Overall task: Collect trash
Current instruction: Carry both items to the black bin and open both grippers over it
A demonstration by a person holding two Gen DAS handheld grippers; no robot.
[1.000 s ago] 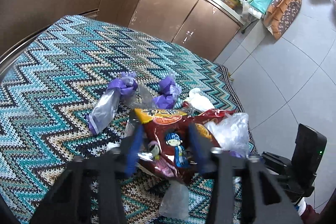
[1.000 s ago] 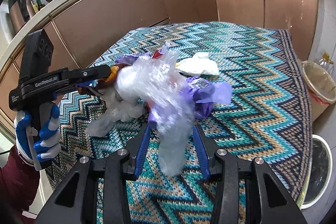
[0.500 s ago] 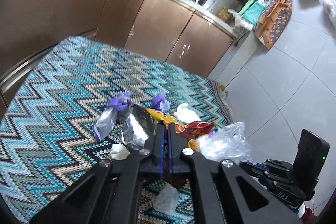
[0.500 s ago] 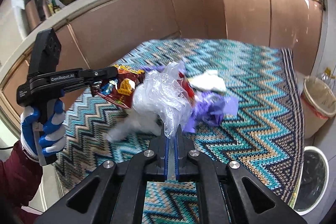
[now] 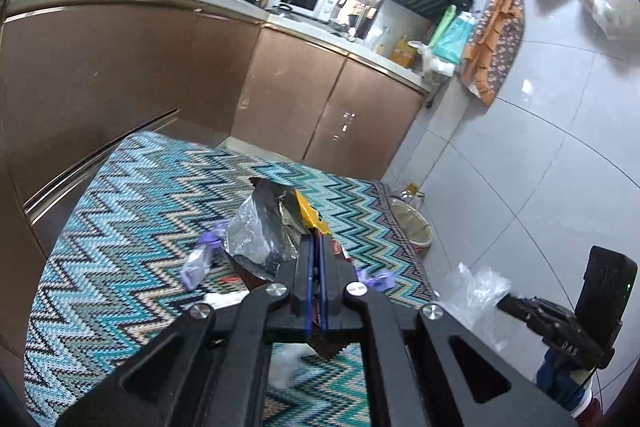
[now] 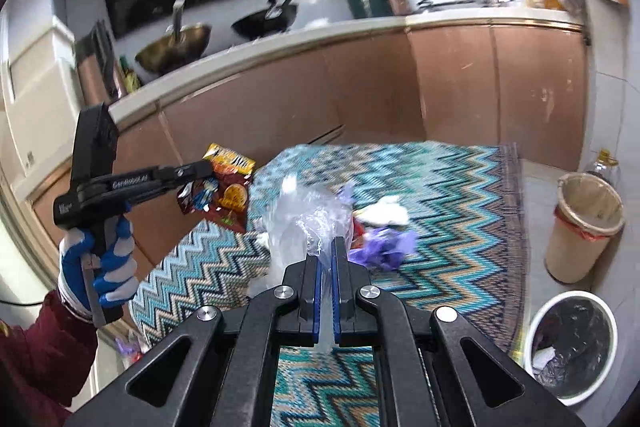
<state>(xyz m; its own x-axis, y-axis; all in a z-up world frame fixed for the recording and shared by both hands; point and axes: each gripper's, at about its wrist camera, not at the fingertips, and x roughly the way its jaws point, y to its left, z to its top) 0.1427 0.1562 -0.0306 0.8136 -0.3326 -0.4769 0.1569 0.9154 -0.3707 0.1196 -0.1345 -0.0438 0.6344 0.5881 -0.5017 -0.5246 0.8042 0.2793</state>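
Note:
My left gripper (image 5: 315,247) is shut on a red snack bag (image 5: 264,231), silver inside, and holds it above the zigzag tablecloth (image 5: 132,211); the bag also shows in the right wrist view (image 6: 224,191). My right gripper (image 6: 327,247) is shut on a clear plastic bag (image 6: 304,223) lifted off the table; that bag also shows in the left wrist view (image 5: 476,291). Purple wrappers (image 6: 384,247) and a white tissue (image 6: 384,213) lie on the cloth. A white bin with a black liner (image 6: 572,343) stands on the floor at the right.
A tan bin with a red band (image 6: 584,227) stands beside the table's far corner. Brown kitchen cabinets (image 5: 120,75) run close behind the table. Tiled floor (image 5: 520,167) lies to the right of the table.
Both grippers closed on their items, then rose off the table. The left lifted the snack bag up and away. The right lifted the clear plastic bag.

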